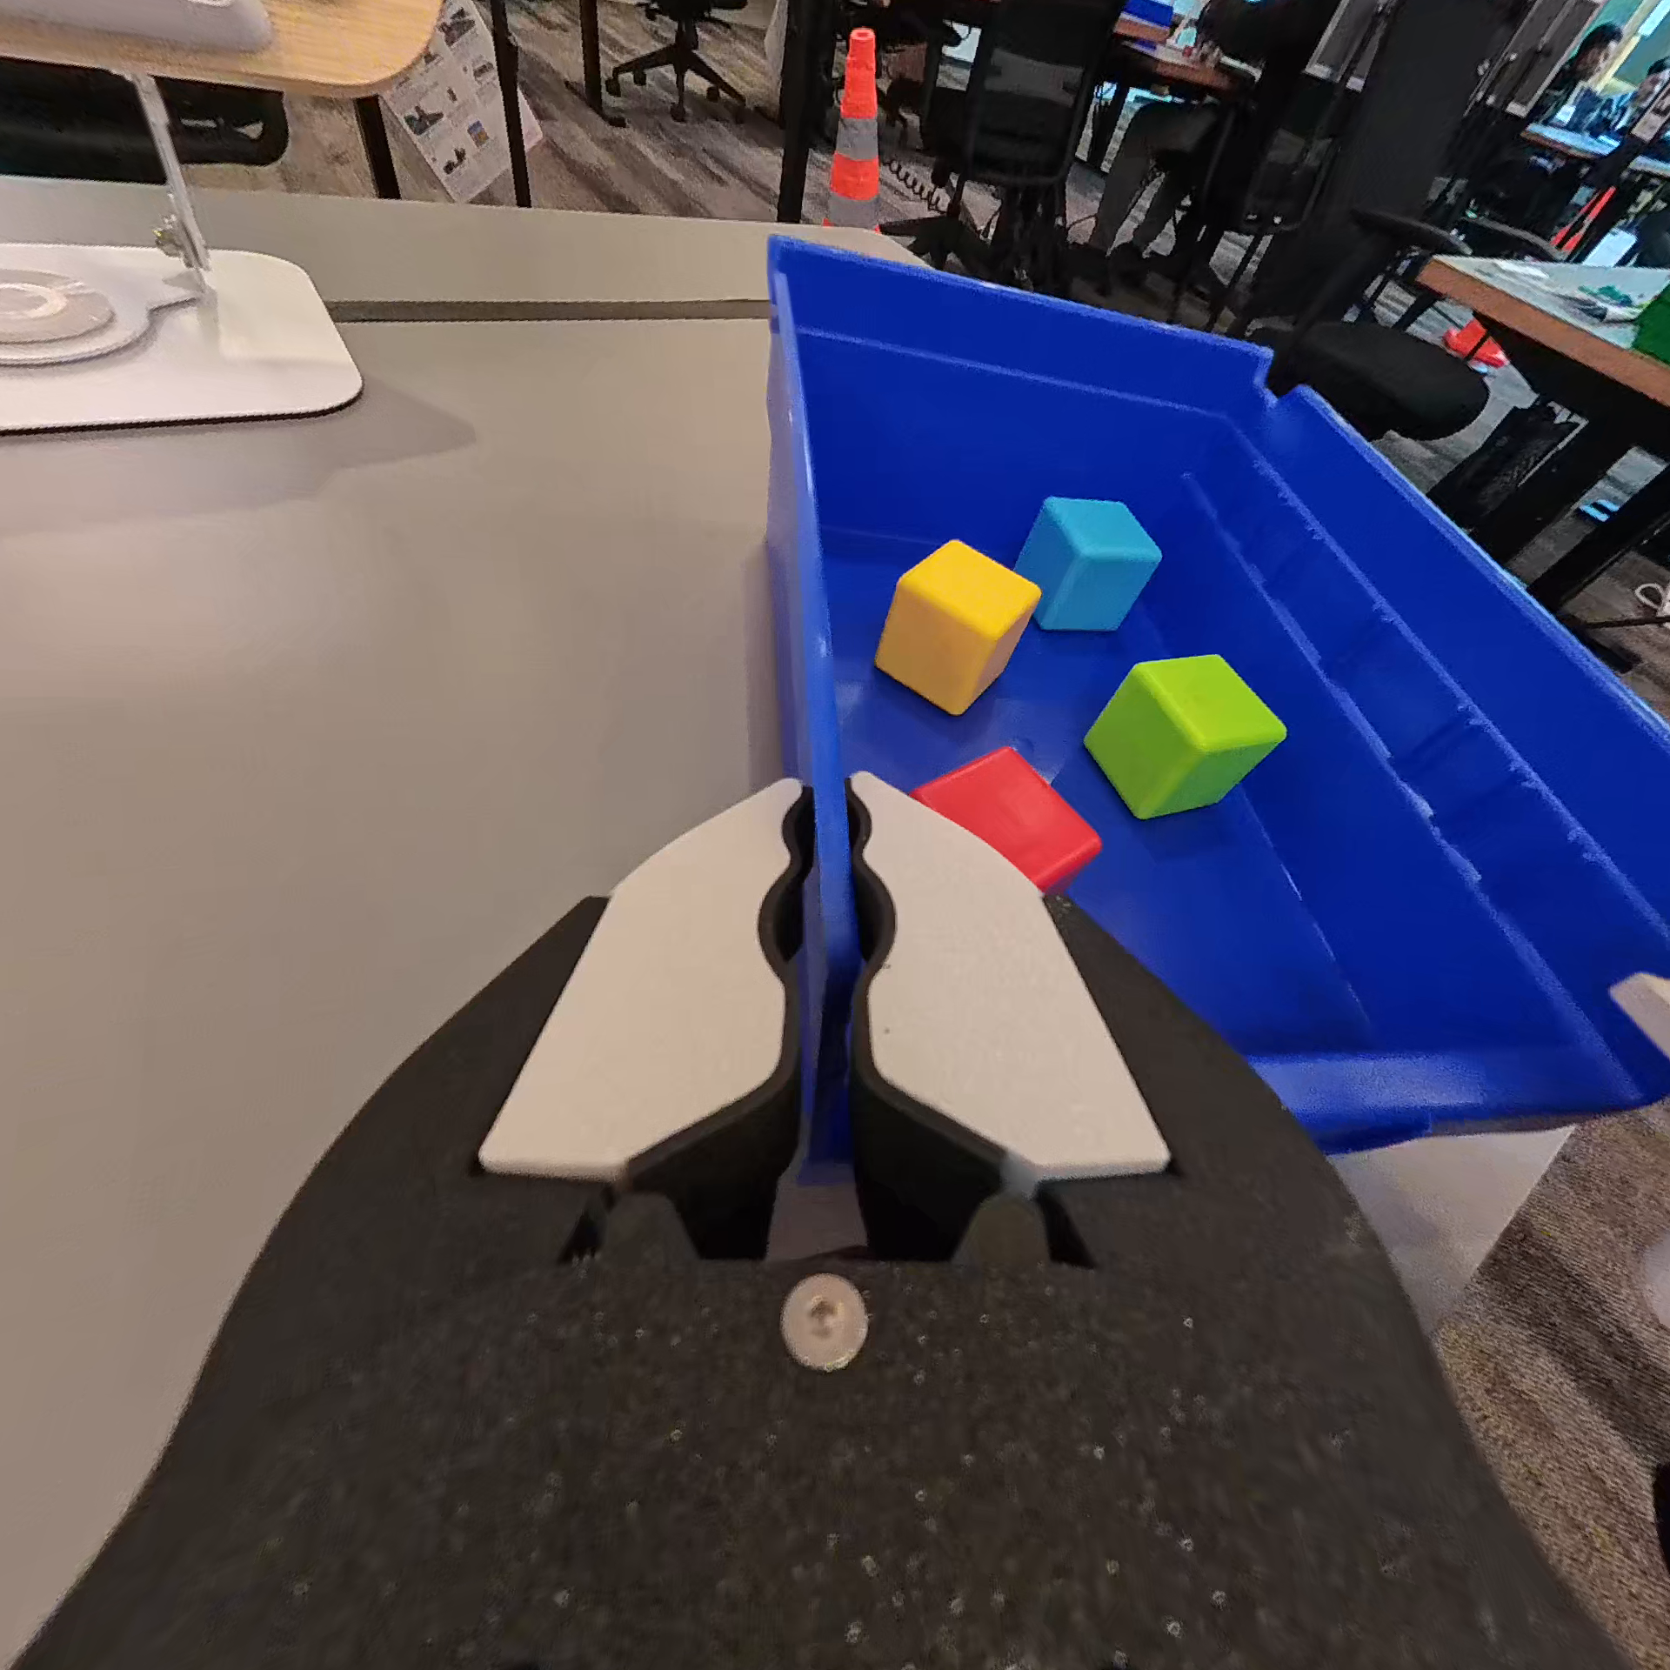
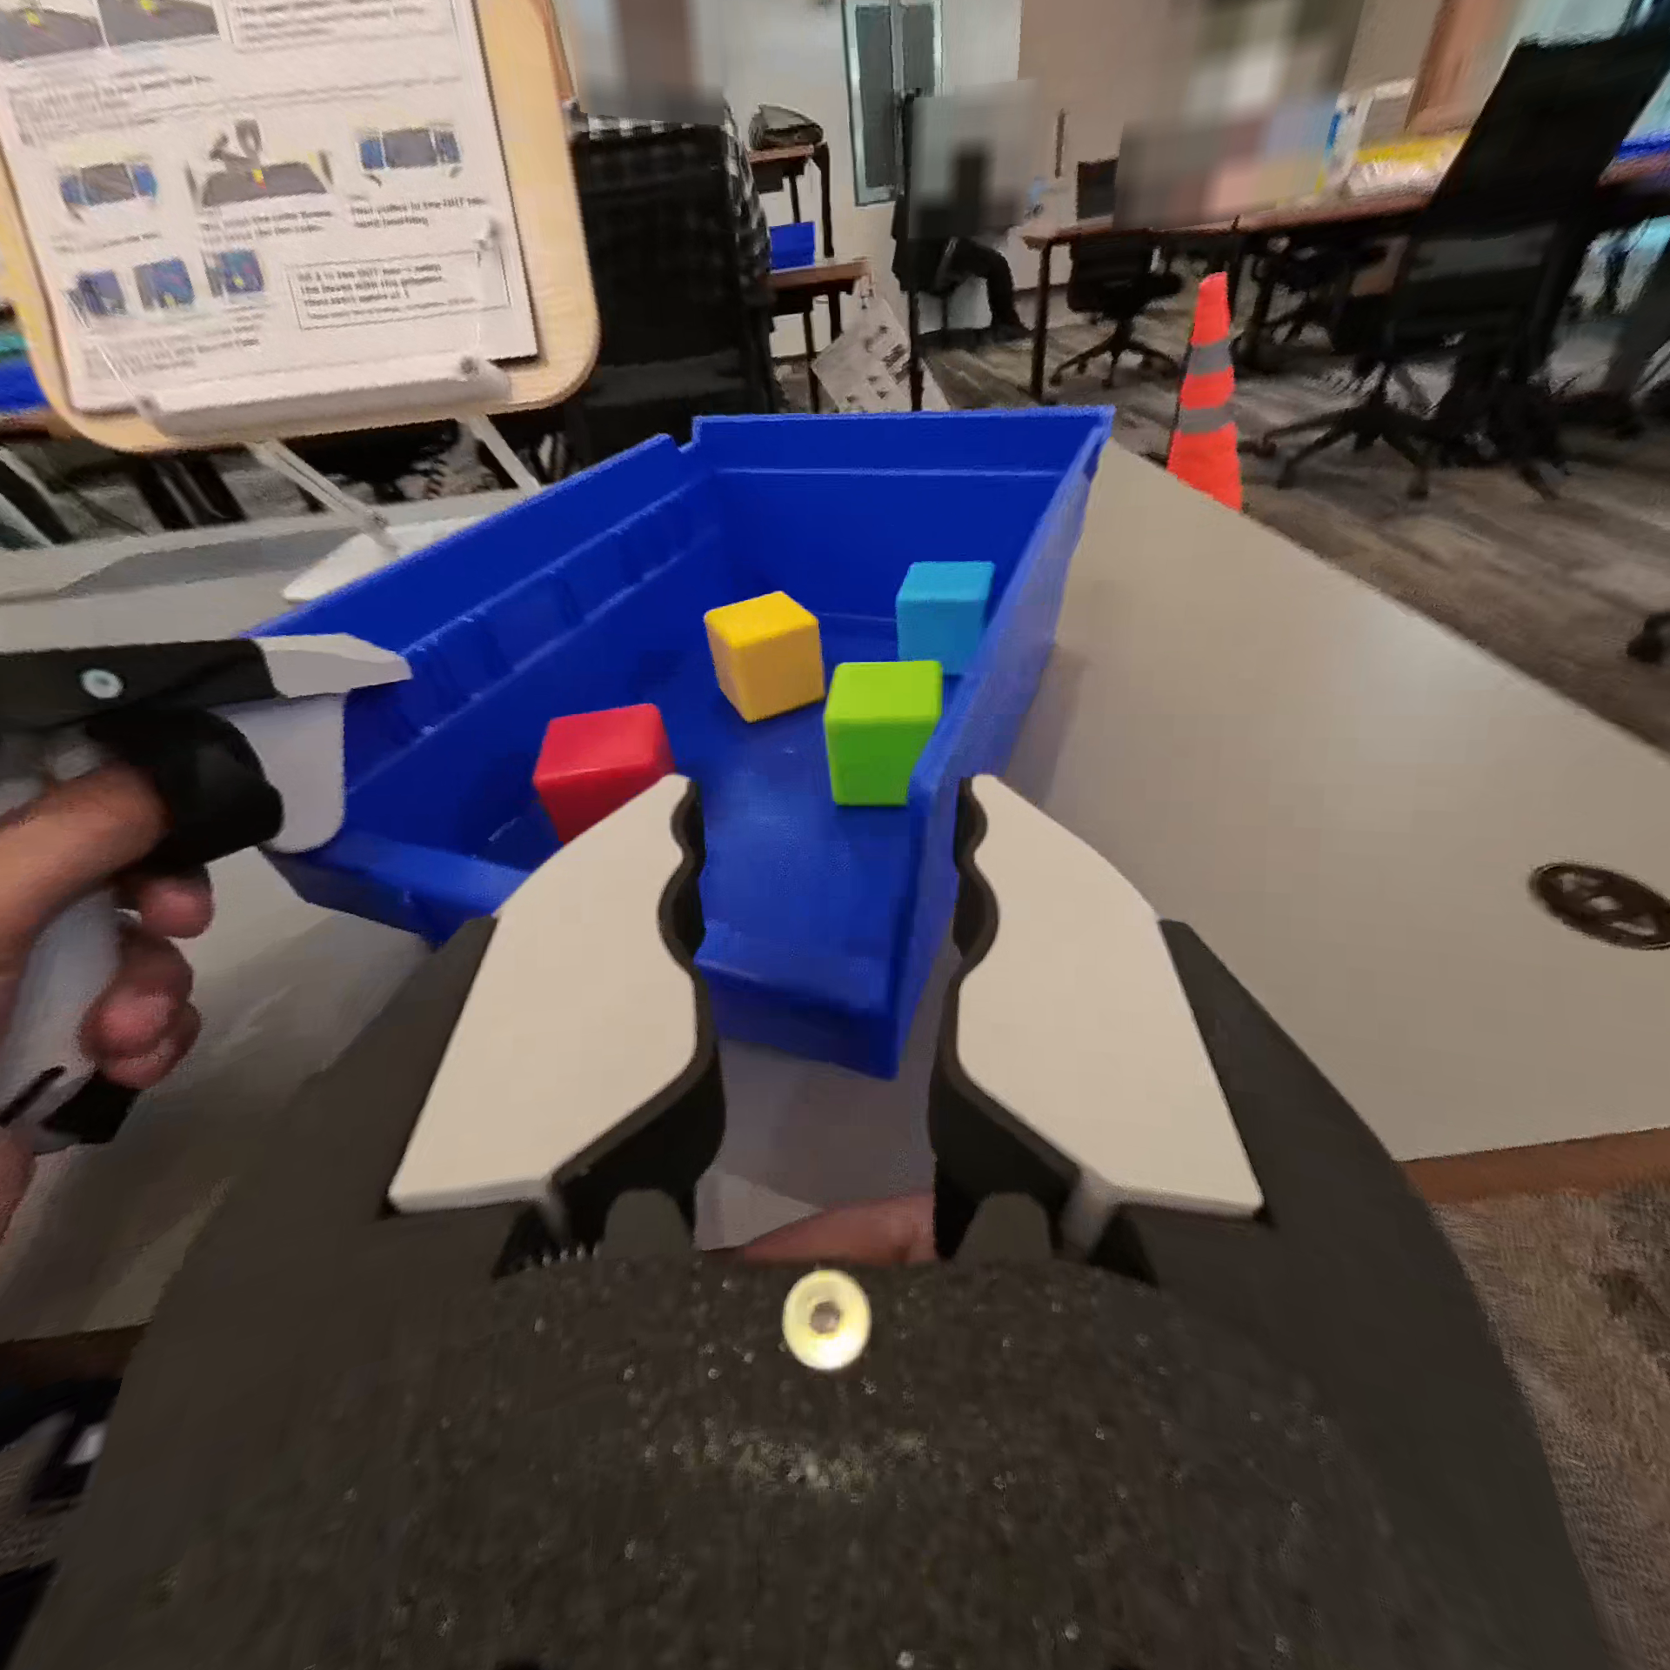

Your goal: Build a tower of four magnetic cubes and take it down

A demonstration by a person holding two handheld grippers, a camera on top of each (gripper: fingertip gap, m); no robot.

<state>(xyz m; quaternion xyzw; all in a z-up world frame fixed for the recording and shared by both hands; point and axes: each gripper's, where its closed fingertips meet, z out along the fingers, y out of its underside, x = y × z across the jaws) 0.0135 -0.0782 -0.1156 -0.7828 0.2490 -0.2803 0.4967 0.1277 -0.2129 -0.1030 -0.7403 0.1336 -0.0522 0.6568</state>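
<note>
Cubes (image 2: 764, 654) lie in the bin (image 1: 904, 407), beyond both jaws.

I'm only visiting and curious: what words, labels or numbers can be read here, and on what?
White printed sheet with small pictures on the tan wooden board: text blurred, unreadable.
Hanging white leaflet: too small to read.
Dark round emblem on the grey table: nothing legible.
Blue plastic bin: no writing visible.
</note>
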